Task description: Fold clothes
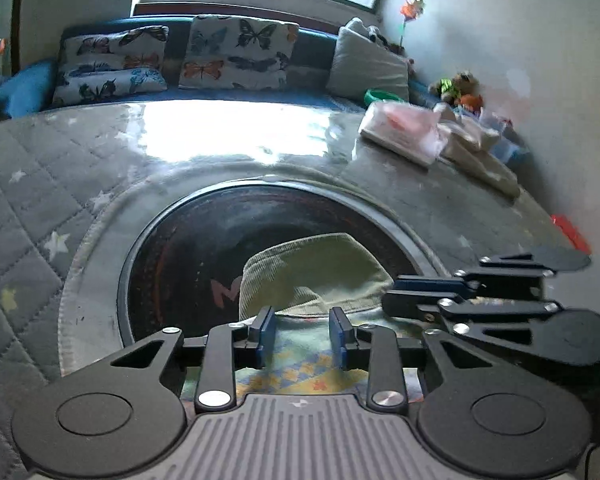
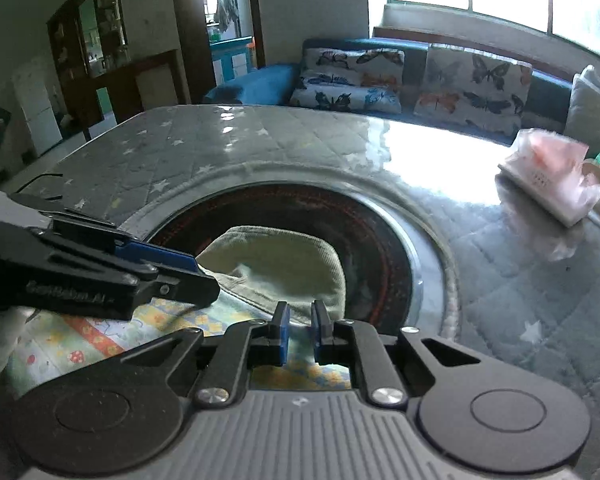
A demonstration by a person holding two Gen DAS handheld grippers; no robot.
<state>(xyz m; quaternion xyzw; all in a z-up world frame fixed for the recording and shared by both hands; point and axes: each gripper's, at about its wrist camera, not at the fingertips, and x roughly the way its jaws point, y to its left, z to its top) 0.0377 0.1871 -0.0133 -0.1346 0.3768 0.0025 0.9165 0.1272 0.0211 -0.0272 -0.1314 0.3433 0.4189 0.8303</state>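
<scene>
on the table (image 1: 100,184), seen from the left wrist view, a quilted grey cover with pale stars lies under a shiny clear sheet; a round dark glass plate (image 1: 188,248) sits in the middle of it; the olive corduroy garment (image 1: 316,272) lies partly on this plate, and its patterned lining (image 1: 300,372) in yellow and blue spreads toward the camera; the left claw (image 1: 302,336) stands just over the lining, its blue pads apart with the cloth edge showing between them, and the pads do not press on it; the right claw (image 1: 404,296) comes in from the right side, low over the garment edge, its jaws together, but if cloth is caught in them i cannot tell from here; far right on the table lies a pink packet (image 1: 404,128) beside some beige folded cloth (image 1: 480,152); behind are butterfly cushions (image 1: 236,56) on a blue sofa.

from the right wrist view, the right claw (image 2: 300,332) has its blue pads close to each other with only a narrow gap, just over the hem of the olive garment (image 2: 276,264); a pinch on the cloth is not clear; the left claw (image 2: 196,268) enters from the left, its tip at the garment's near corner, over the lining (image 2: 80,336); the pink packet (image 2: 548,172) lies far right on the table (image 2: 520,280); the dark plate (image 2: 372,240) curves around the garment.
</scene>
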